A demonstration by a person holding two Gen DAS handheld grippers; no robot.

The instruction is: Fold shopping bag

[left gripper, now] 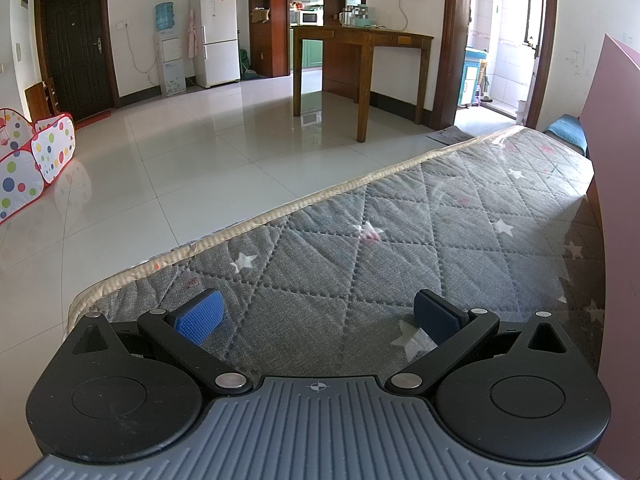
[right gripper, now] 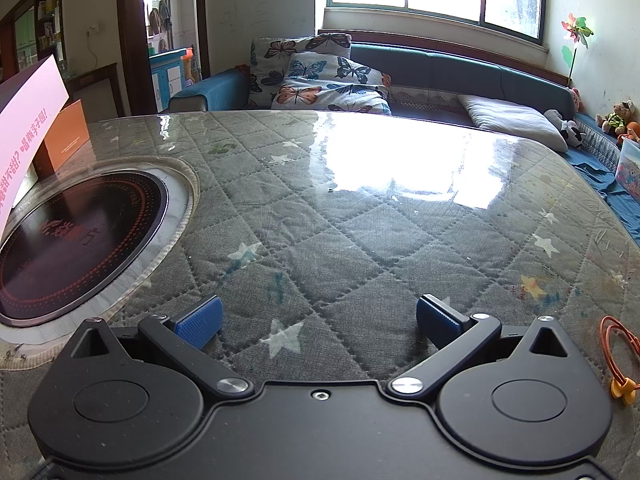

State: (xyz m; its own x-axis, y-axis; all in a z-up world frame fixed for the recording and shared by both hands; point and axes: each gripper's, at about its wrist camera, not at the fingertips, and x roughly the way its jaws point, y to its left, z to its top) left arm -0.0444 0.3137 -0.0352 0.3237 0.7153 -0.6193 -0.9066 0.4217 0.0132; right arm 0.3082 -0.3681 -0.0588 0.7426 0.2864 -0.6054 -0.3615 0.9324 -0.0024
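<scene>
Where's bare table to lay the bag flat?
Widest free patch: the quilted cover ahead of the right gripper, between the round cooktop and the orange cord. The strip ahead of the left gripper is bare too. Crowded by the pink bag and orange box.

The pink shopping bag (right gripper: 28, 112) is running off the left edge of the right wrist view, so only part of its printed side is showing; in the left wrist view its pink face (left gripper: 616, 208) is leaving the right edge. The orange box (right gripper: 66, 136) is sitting partly hidden behind it. The round black cooktop (right gripper: 76, 240) is being cut by the left edge. At the near right, an orange cord (right gripper: 618, 344) is trailing out of frame. Window glare is washing out the far middle of the quilted table cover (right gripper: 400, 168).
</scene>
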